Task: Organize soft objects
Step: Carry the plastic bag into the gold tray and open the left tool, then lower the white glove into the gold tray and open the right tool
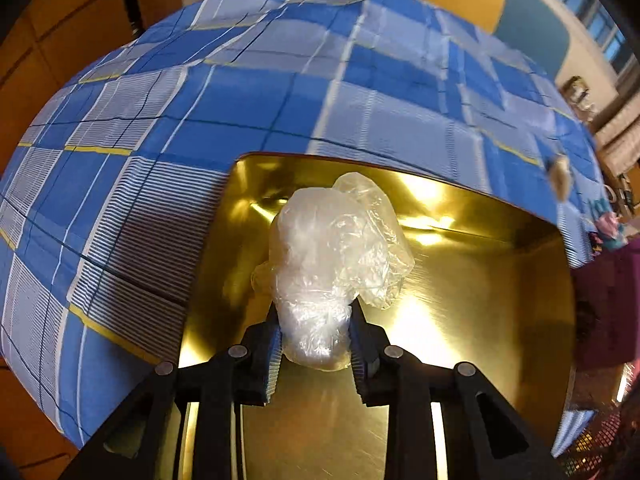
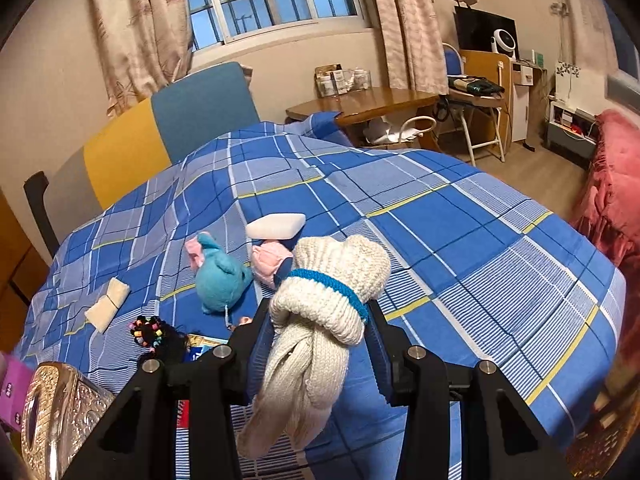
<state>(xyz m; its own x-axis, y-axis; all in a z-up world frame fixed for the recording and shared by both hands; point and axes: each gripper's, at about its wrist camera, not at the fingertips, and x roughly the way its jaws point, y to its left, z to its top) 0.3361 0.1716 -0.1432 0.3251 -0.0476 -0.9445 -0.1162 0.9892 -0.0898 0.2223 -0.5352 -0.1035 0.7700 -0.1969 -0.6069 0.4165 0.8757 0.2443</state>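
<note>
My left gripper (image 1: 316, 334) points steeply down, shut on a crumpled clear plastic bag (image 1: 332, 264). The bag hangs over the inside of a shiny gold tin (image 1: 480, 312) that rests on the blue checked bedspread (image 1: 200, 120). In the right wrist view my right gripper (image 2: 316, 320) is shut on a knotted cream knitted piece with a blue band (image 2: 320, 312), held above the bedspread (image 2: 460, 240). On the bed behind it lie a teal and pink plush toy (image 2: 220, 276), a pink soft item (image 2: 270, 264), a white pad (image 2: 276, 226) and a folded cream cloth (image 2: 107, 304).
A black hair tie with coloured beads (image 2: 150, 330) and an ornate gold box (image 2: 60, 408) sit at the near left of the bed. A yellow-and-blue headboard (image 2: 160, 136), wooden table (image 2: 360, 104), chair (image 2: 476, 116) and pink blanket (image 2: 616, 192) surround it. A small tan object (image 1: 560, 178) lies on the spread.
</note>
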